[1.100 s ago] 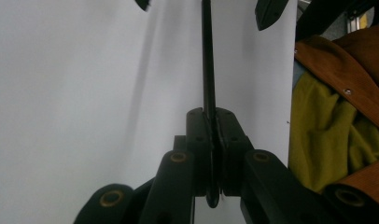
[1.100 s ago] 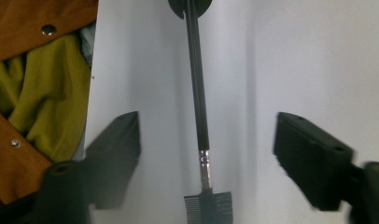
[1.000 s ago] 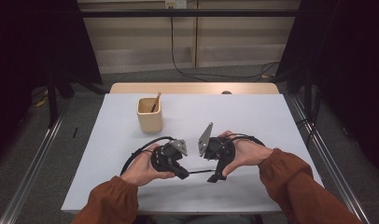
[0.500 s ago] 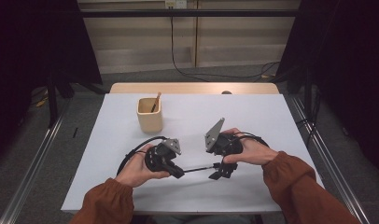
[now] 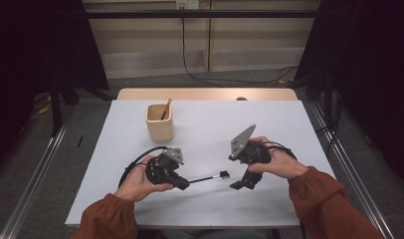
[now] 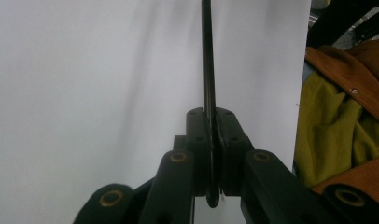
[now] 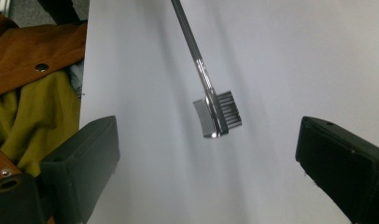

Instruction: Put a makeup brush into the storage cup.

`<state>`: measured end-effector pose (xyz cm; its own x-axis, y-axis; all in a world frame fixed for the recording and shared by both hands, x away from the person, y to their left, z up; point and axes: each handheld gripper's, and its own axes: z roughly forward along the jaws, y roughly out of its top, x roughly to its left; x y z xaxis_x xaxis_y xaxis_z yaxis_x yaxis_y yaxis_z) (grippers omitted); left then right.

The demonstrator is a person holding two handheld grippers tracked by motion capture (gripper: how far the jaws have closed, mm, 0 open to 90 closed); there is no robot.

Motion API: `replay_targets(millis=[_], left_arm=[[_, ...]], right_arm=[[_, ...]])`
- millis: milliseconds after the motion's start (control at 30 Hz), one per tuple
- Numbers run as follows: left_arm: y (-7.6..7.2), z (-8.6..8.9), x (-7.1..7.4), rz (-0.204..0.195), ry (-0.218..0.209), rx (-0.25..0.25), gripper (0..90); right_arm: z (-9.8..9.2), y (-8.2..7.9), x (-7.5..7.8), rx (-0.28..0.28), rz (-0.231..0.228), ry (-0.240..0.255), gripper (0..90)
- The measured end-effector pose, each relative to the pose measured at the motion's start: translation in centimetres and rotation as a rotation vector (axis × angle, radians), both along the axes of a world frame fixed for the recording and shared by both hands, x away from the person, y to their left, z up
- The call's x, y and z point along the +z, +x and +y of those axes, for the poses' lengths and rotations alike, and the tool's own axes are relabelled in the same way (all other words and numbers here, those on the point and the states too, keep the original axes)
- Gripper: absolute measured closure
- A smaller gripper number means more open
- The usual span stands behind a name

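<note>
Black brush (image 5: 210, 178) clamped in left gripper (image 5: 184, 184)

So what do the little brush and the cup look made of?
Brush: glossy dark handle with a shiny metal-looking neck, probably plastic or lacquered metal; comb teeth on one side of the head. Cup: matte pale tan, likely wood or bamboo; no grain visible.

Rust-orange corduroy sleeves (image 5: 323, 198), snap buttons, black grippers, brass pivot pins, grey three-cornered plates
</note>
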<state>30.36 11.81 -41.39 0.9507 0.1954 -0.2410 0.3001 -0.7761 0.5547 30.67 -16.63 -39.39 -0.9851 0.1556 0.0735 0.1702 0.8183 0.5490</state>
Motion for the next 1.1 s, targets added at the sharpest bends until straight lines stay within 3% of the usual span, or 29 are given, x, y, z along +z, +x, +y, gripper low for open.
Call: replay_targets(millis=[633, 1100], left_arm=[[-0.5, 2.1, -0.4, -0.015, -0.065, 0.048, 85.5], [-1.1, 3.3, -0.5, -0.023, -0.117, 0.083, 85.6]], right_arm=[[-3.9, -1.7, 0.3, -0.113, -0.039, 0.105, 6.3], [-5.3, -2.9, 0.1, -0.174, -0.069, 0.188, 7.3]])
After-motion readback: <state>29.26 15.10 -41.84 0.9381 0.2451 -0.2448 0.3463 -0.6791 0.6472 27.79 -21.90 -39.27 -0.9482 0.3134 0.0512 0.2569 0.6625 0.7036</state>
